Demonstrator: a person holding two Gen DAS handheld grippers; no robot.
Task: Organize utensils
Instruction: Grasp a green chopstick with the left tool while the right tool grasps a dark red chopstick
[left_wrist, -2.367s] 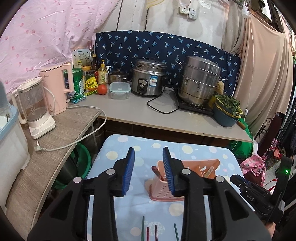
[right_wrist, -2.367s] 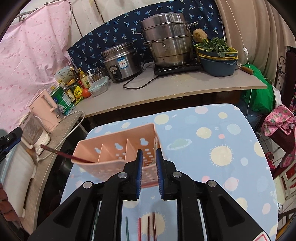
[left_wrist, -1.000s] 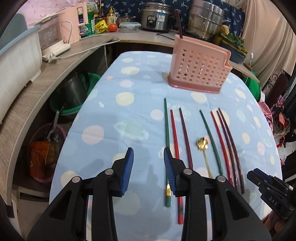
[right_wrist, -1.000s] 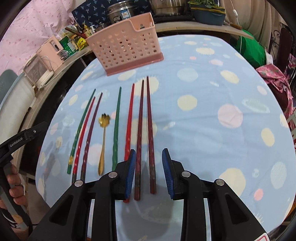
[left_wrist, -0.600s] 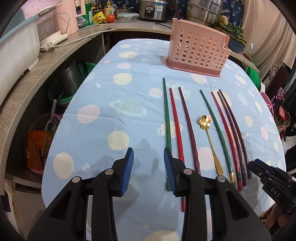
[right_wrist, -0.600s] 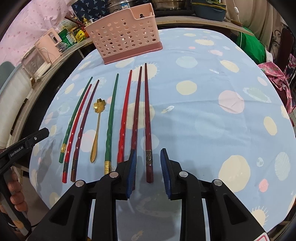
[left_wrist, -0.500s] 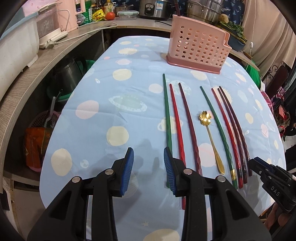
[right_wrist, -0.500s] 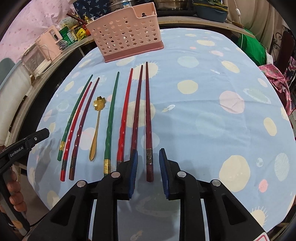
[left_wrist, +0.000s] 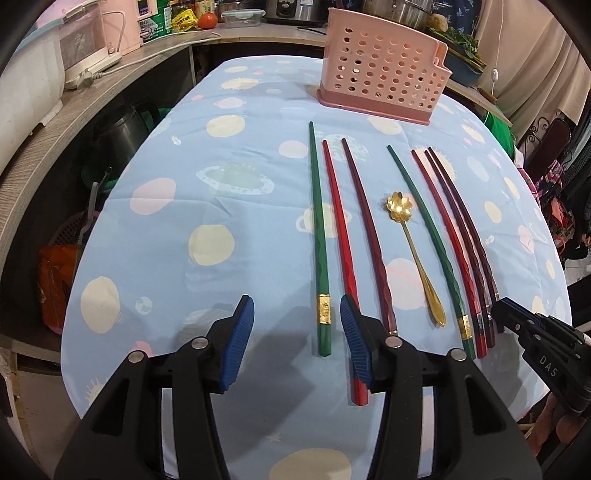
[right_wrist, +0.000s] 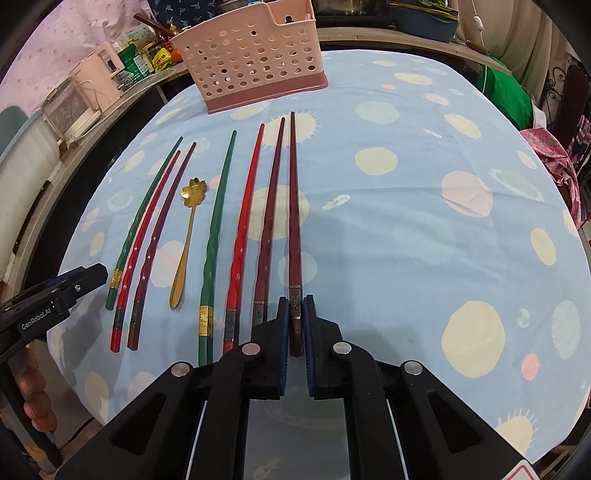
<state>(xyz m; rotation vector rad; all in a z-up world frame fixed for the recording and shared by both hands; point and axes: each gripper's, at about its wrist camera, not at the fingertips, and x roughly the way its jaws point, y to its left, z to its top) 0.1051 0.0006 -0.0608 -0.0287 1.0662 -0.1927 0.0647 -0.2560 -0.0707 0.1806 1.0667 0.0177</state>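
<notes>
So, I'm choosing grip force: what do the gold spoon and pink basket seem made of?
The gold spoon looks like polished, gold-toned metal: bright glints on its flower-shaped bowl. The pink basket looks like matte moulded plastic, with uniform round holes and rounded edges.

The worktop (left_wrist: 155, 229), under a light-blue dotted cloth, carries a pink perforated basket (left_wrist: 382, 86) at its far end. In front of the basket lie seven chopsticks (right_wrist: 214, 240) in rows, with a gold spoon (left_wrist: 410, 247) among them.

bg: tomato (left_wrist: 207, 20) on counter | pink kettle (right_wrist: 101, 75) far left | clear food box (left_wrist: 242, 17)
</notes>
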